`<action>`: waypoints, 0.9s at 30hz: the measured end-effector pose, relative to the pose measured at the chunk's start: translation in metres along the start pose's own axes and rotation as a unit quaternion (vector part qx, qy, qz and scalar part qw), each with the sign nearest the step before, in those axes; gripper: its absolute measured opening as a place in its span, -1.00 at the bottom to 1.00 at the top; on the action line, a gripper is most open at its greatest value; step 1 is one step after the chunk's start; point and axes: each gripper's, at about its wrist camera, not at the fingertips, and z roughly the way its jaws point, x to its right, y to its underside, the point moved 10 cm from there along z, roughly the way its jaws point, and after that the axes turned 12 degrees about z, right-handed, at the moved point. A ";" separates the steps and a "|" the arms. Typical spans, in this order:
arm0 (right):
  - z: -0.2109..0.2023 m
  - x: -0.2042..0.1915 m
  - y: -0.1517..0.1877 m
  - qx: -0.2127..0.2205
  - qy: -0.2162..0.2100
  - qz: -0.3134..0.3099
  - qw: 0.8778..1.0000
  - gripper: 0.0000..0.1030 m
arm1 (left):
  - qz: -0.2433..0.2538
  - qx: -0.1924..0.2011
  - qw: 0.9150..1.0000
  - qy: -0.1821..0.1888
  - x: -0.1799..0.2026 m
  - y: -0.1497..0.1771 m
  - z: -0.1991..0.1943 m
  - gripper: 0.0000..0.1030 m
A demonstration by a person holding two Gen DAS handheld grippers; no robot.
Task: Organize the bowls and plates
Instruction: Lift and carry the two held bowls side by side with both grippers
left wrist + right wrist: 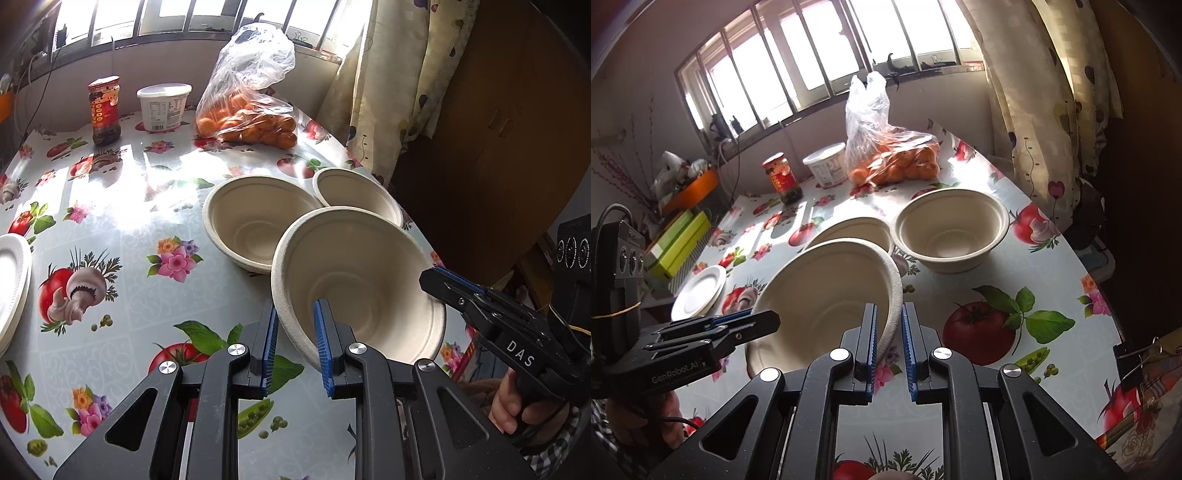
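Note:
A beige paper bowl [351, 266] [820, 291] hangs tilted above the flowered table, held by both grippers. My left gripper [295, 310] is shut on its near rim, one blue pad inside and one outside. My right gripper [888, 308] is shut on the opposite rim; the left wrist view shows it [430, 278] at the bowl's right edge. The left gripper [768, 319] appears at the bowl's left in the right wrist view. Two more bowls [258, 221] [354, 192] stand upright on the table behind it. White plates [11, 280] [700, 291] are stacked at the table's left edge.
At the back of the table [147, 229] stand a bag of oranges [251, 110], a white tub [164, 107] and a red-lidded jar [105, 110]. A green box [677, 243] lies off the table's left. A curtain [1052, 129] hangs along the right edge.

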 end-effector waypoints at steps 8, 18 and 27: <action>0.010 -0.007 -0.020 0.004 -0.001 -0.006 1.000 -0.73 | 0.004 0.010 1.000 -0.009 -0.007 -0.016 -0.001 -0.59; 0.026 -0.017 -0.040 0.005 -0.003 -0.017 1.000 -0.74 | -0.007 0.009 1.000 -0.018 -0.023 -0.030 0.007 -0.59; 0.050 -0.022 -0.054 -0.007 -0.003 -0.022 1.000 -0.73 | -0.011 0.008 0.999 -0.030 -0.041 -0.044 0.017 -0.59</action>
